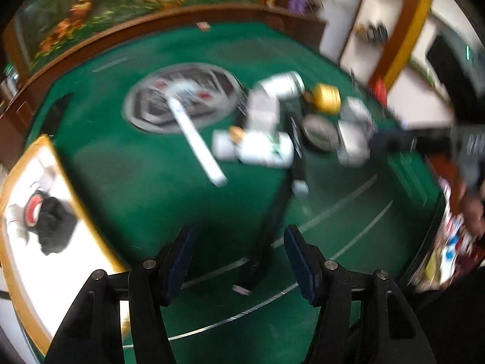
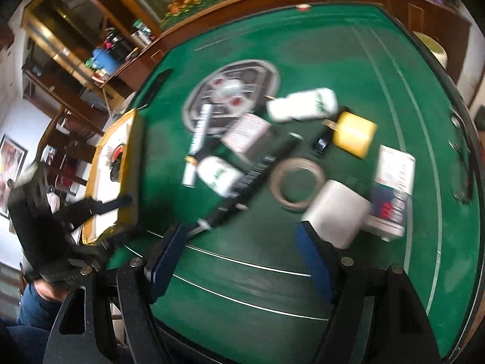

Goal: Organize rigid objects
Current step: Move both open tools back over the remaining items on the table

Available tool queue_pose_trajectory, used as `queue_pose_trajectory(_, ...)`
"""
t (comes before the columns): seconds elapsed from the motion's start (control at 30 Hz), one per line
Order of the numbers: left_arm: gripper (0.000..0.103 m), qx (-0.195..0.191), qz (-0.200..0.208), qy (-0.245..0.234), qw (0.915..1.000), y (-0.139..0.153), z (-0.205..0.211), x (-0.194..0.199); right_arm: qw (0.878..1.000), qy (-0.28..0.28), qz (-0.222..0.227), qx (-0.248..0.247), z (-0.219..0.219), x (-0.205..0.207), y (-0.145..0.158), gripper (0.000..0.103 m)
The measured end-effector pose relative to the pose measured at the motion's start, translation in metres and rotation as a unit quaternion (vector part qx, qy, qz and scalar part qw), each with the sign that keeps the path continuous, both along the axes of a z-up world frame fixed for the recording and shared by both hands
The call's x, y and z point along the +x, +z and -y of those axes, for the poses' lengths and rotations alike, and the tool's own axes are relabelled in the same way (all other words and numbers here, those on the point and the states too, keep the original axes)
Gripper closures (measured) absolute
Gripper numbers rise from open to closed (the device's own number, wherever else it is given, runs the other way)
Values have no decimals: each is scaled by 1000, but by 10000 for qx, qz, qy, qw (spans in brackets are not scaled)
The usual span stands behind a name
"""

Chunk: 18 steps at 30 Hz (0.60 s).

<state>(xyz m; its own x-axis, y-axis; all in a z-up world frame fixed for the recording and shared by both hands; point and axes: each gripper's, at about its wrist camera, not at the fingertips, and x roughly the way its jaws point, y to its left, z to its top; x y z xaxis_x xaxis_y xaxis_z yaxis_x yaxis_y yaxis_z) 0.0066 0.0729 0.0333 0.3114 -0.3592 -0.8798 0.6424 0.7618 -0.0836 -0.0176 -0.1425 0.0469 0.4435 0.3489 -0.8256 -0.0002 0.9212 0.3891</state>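
Both views are blurred by motion. A cluster of rigid objects lies mid-table on the green felt: white bottles, a yellow cylinder, a tape ring, a long black bar, a white tube, small boxes and a white block. My left gripper is open and empty, short of the cluster. My right gripper is open and empty, with the white block by its right finger.
A yellow-rimmed white tray holding a black and red item sits at the table's left. A round printed emblem marks the felt. A wooden rail borders the far edge. The left gripper shows in the right wrist view.
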Motion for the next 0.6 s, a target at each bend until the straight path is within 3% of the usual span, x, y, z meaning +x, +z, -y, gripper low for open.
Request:
queue_pose_trajectory(0.17, 40, 335, -11, 74, 9994, -17, 24, -1, 10000, -86, 5, -42, 32, -2, -5, 29)
queue_pose_trajectory(0.23, 55, 462, -5, 203, 9987, -20, 28, 5, 9998, -76, 25, -171, 41, -1, -5, 29)
queue_pose_trajectory(0.27, 69, 538, -50, 269, 9982, -24, 32, 7, 9997, -27, 36, -252, 46, -2, -6, 29)
queue_pose_trajectory(0.4, 73, 508, -80, 550, 9972, -32, 37, 6, 9942, 664, 154, -833, 44, 2, -6, 29)
queue_pose_trajectory(0.5, 73, 461, -86, 652, 9968, -34, 36, 6, 9753, 1576, 264, -1526, 23, 9, -11, 32)
queue_pose_trajectory(0.6, 72, 490, -56, 674, 9965, -34, 38, 4, 9624, 2041, 61, -1792, 13, 21, -23, 33)
